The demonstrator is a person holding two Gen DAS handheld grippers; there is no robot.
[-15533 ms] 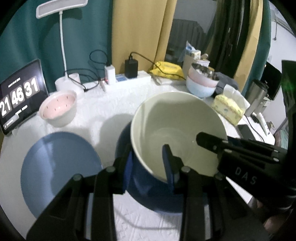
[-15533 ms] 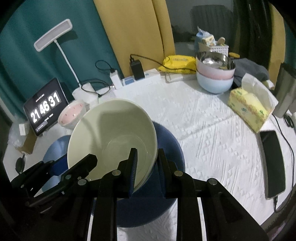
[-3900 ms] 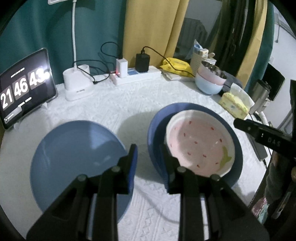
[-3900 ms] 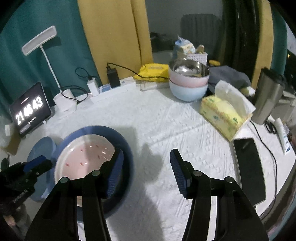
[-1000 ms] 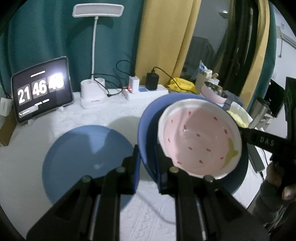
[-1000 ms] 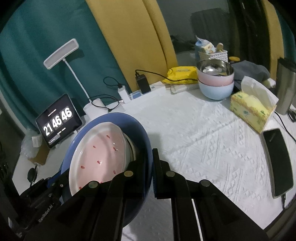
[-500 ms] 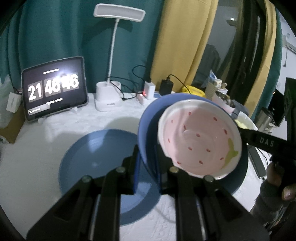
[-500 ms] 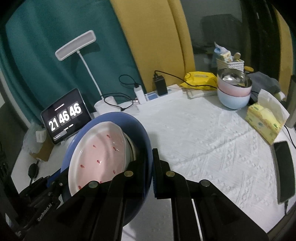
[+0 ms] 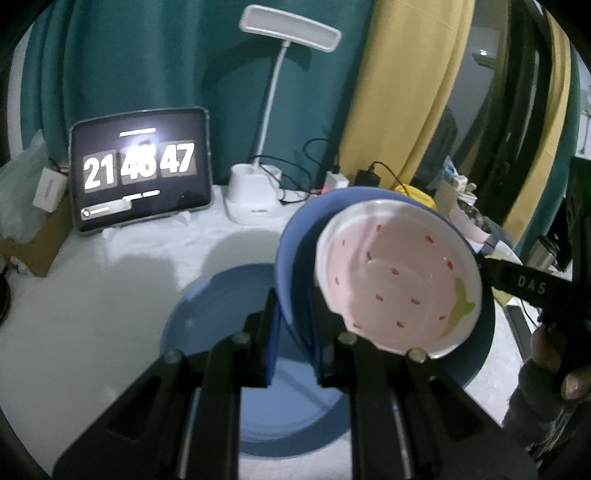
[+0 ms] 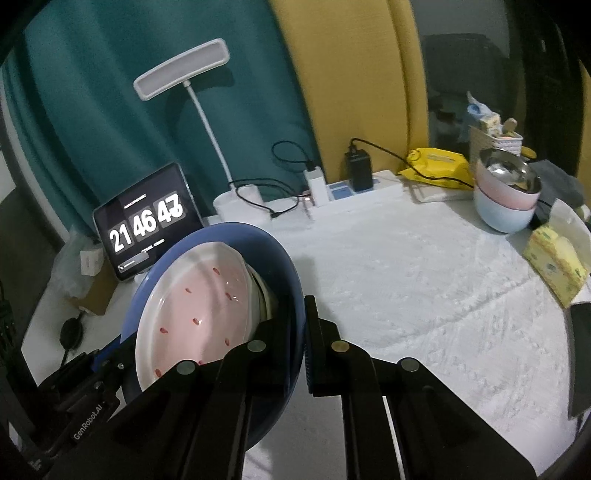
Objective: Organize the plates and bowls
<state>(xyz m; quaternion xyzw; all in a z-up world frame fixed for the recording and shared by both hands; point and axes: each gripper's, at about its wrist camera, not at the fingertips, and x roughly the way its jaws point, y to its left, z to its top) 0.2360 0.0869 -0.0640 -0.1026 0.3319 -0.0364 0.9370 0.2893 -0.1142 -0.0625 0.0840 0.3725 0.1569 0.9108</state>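
Dark blue bowl (image 9: 291, 236) in the black left tool (image 9: 293, 347), blue pads. Pink bowl (image 9: 399, 277) inside it: white rim, red flecks, green patch. Light blue plate (image 9: 207, 317) below the tool. White textured table (image 10: 424, 277) cloth. Ahead: teal and yellow curtains, white lamp (image 9: 288, 33).

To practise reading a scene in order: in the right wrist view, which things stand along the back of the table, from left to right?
Clock tablet → lamp base → white charger → black adapter → yellow packet → stacked bowls.
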